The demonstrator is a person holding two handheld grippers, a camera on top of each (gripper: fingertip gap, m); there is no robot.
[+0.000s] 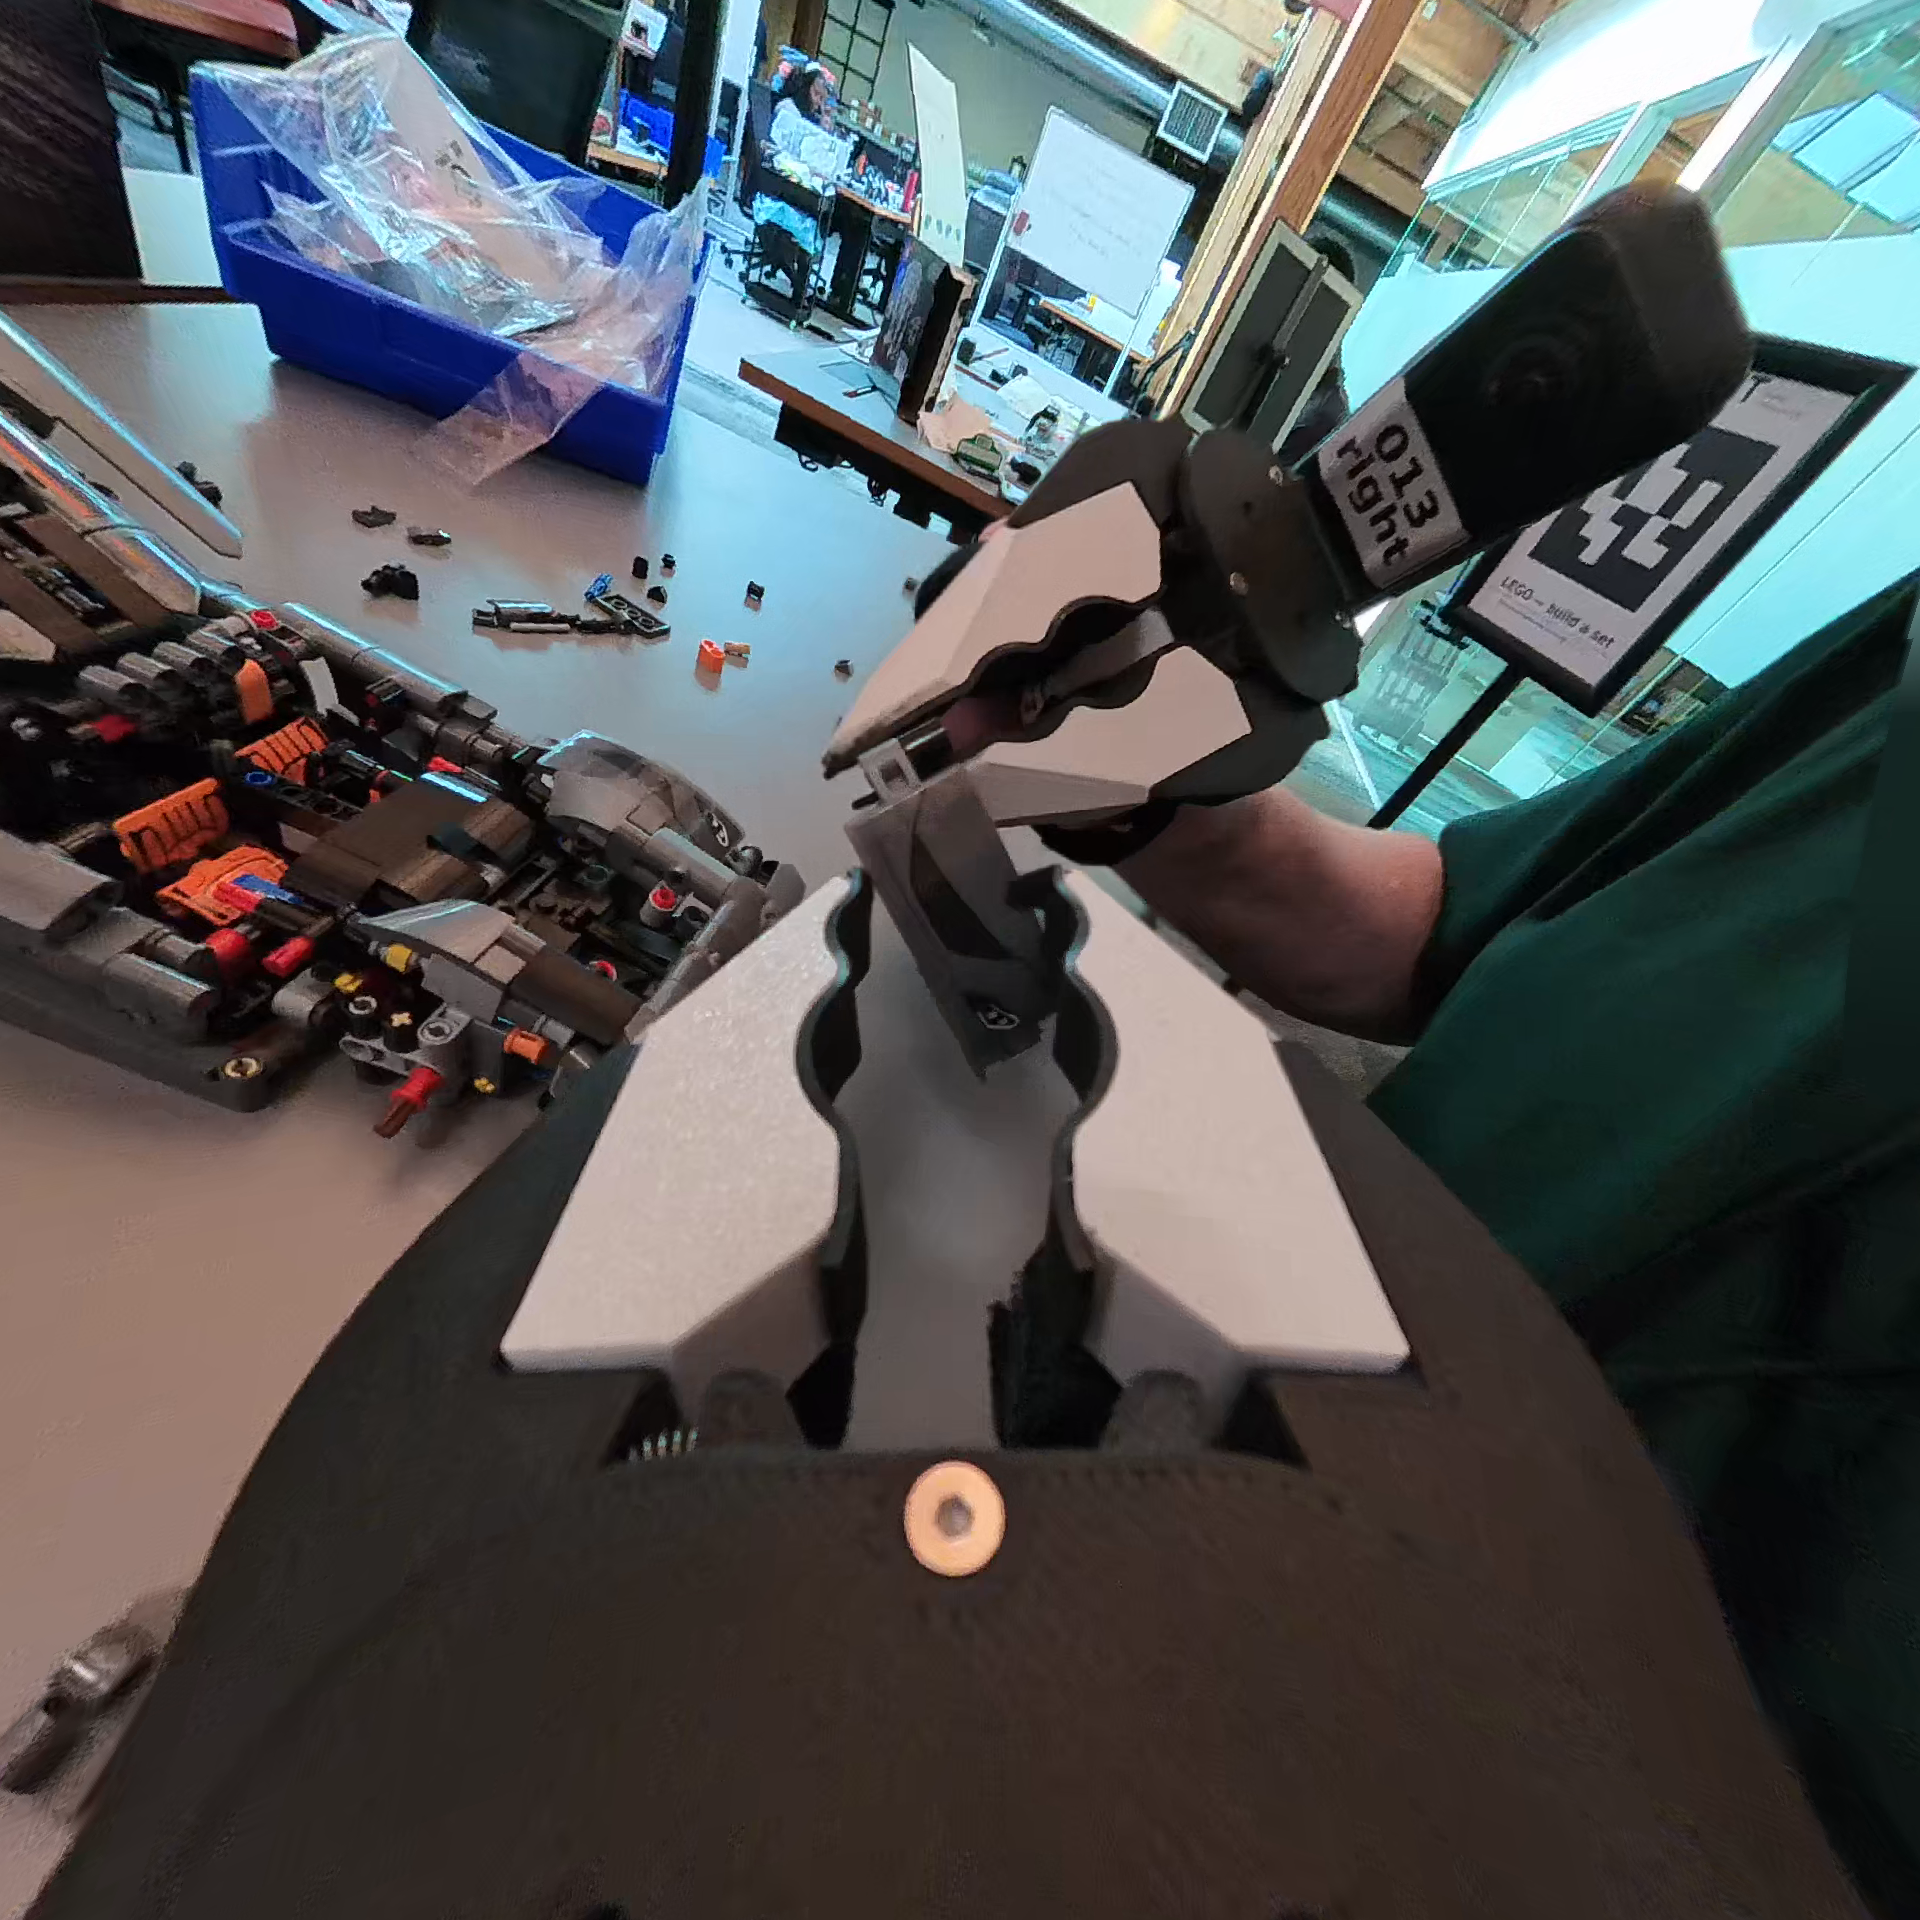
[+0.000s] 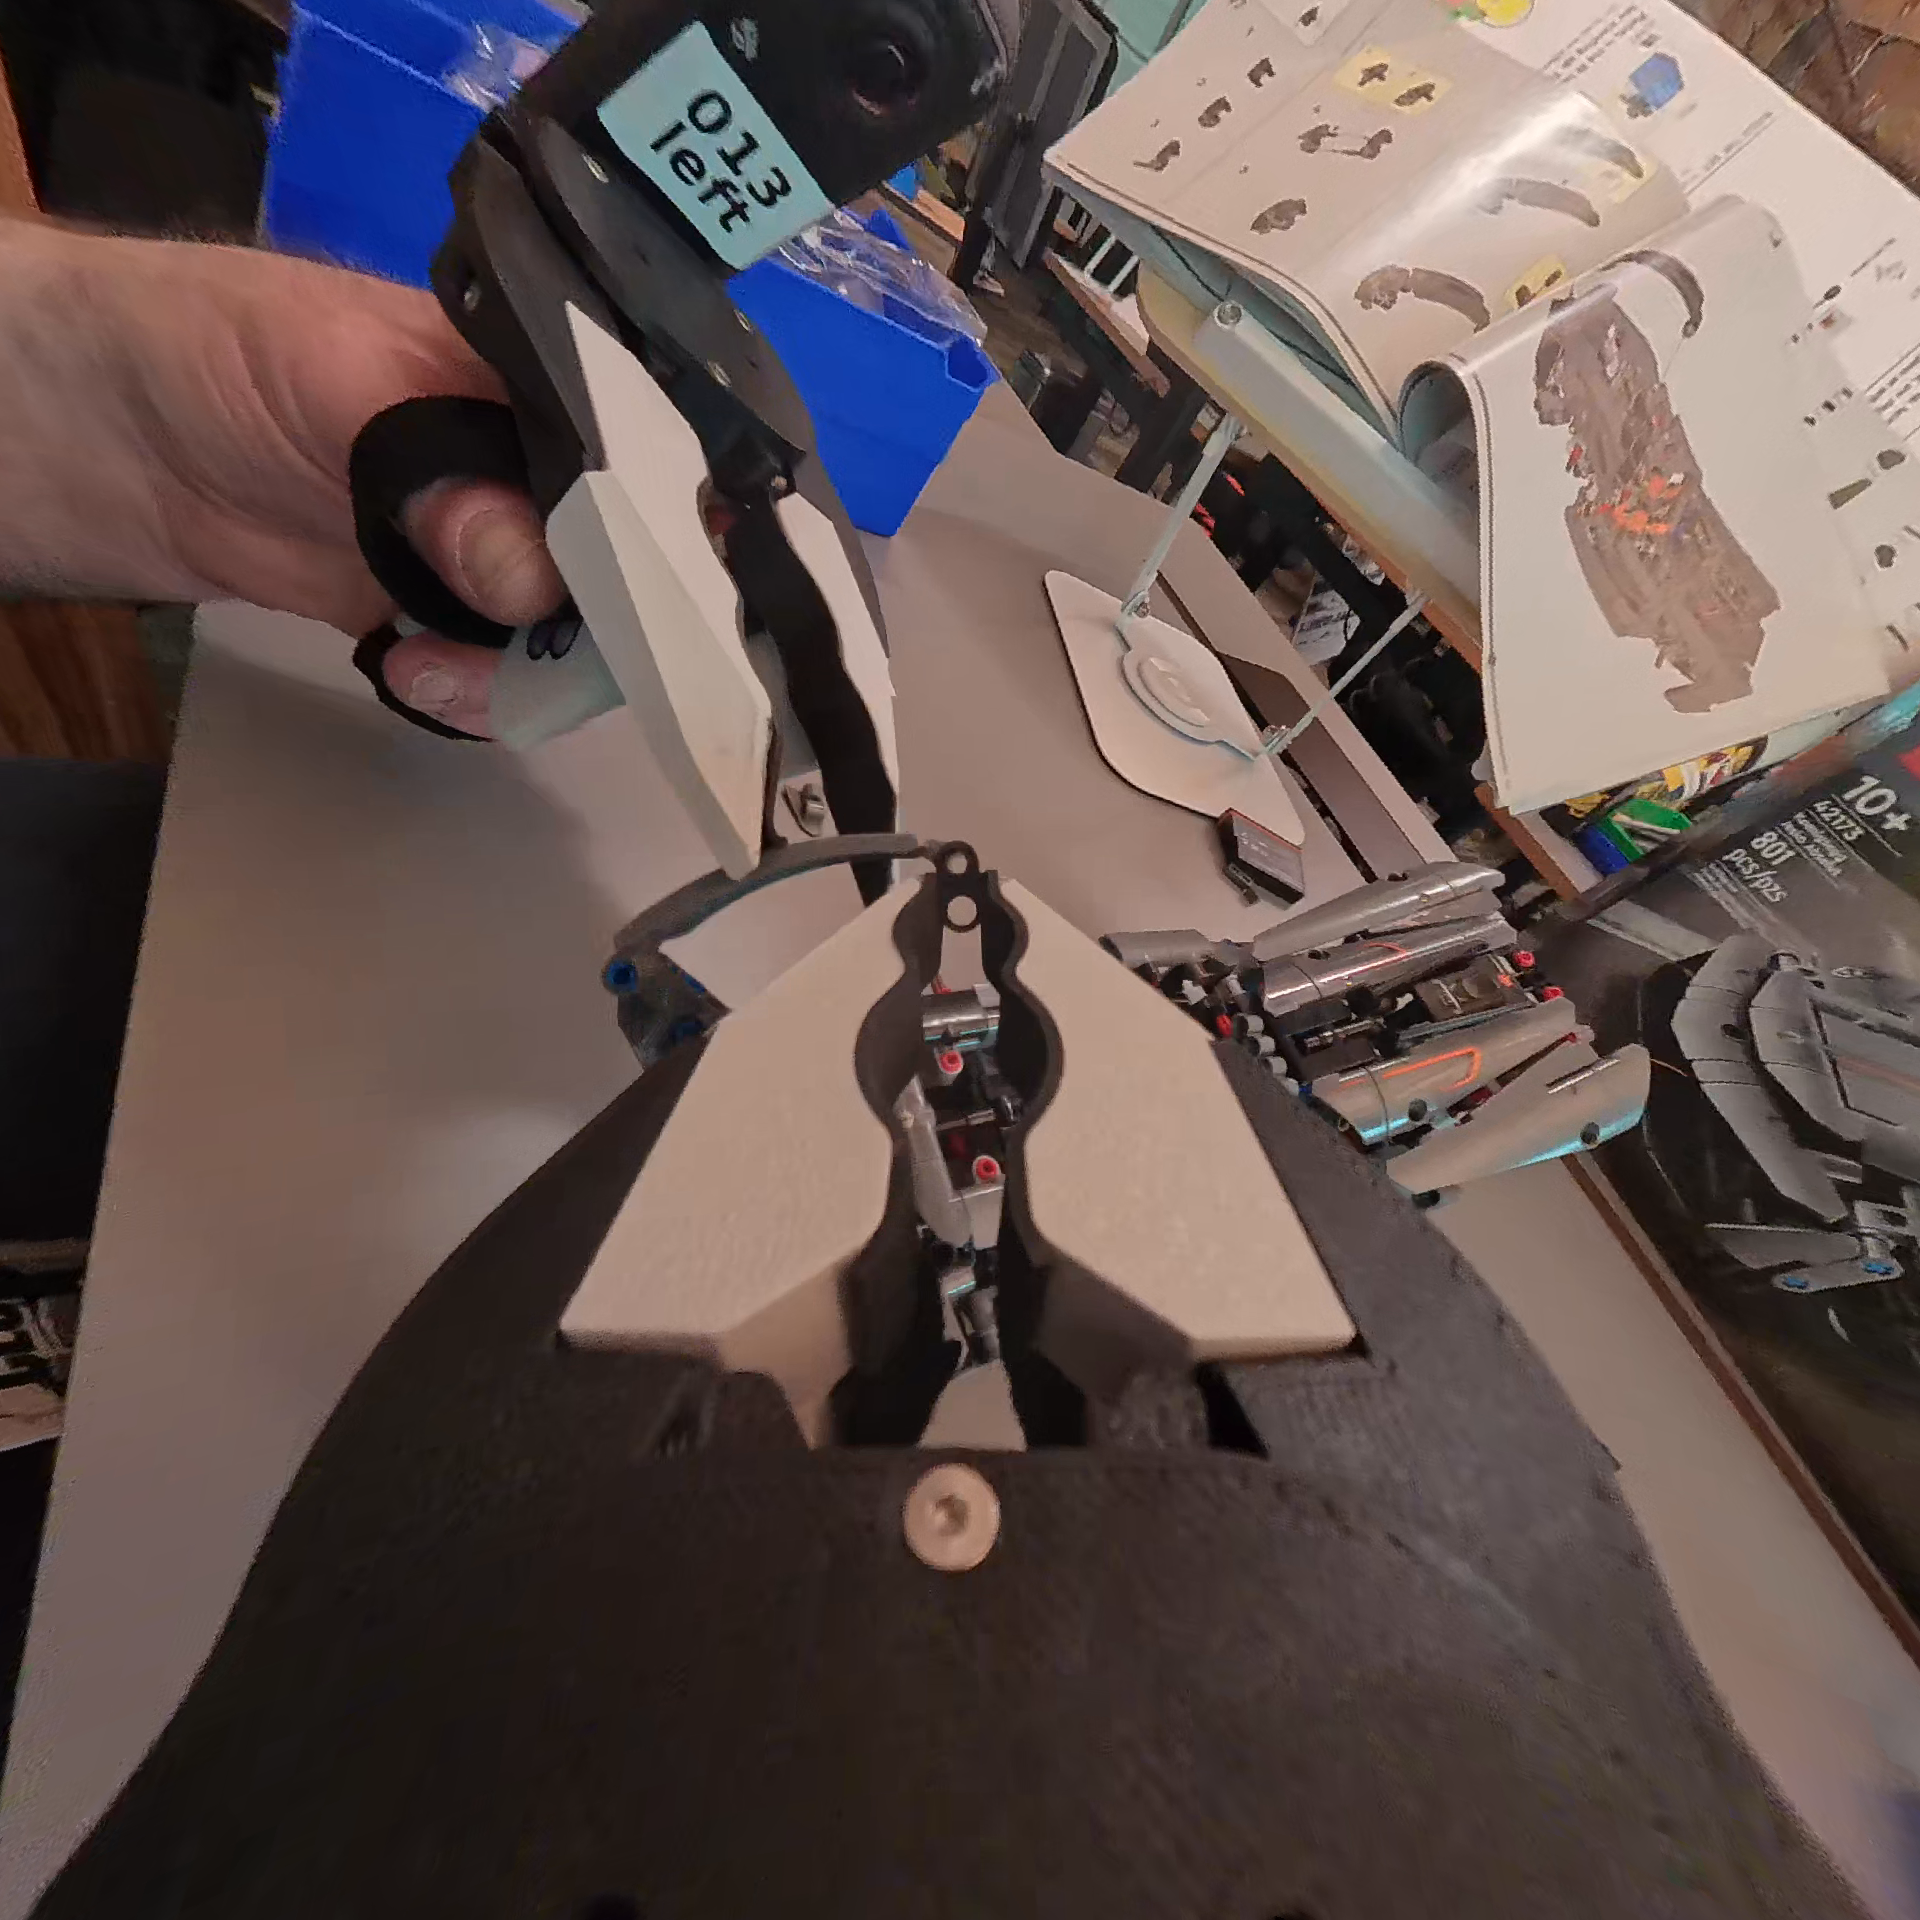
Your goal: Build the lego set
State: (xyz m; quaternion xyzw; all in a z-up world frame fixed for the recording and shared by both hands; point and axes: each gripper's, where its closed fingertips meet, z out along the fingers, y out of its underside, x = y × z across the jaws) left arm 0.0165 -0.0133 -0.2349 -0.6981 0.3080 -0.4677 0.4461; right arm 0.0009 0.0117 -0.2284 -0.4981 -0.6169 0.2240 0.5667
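Left wrist view: the left hand-held gripper clamps a grey panel sub-assembly between its fingertips, raised above the grey bench. The right hand-held gripper meets it from above, its jaws nearly closed on a small black connector piece at the panel's upper end. Left of the grippers, the partly built car model, grey with orange and red parts, lies on the bench. Loose small pieces are scattered beyond it, and a blue bin with crumpled clear plastic bags stands at the far edge. A framed sign stands behind the right hand-held gripper.

Right wrist view: the right hand-held gripper pinches a thin black piece at its tips, and its fingers hide much of the car model behind them. The left hand-held gripper reaches in from the upper left, gripped by a hand. An open instruction booklet rests on a stand to the right, the product box below it
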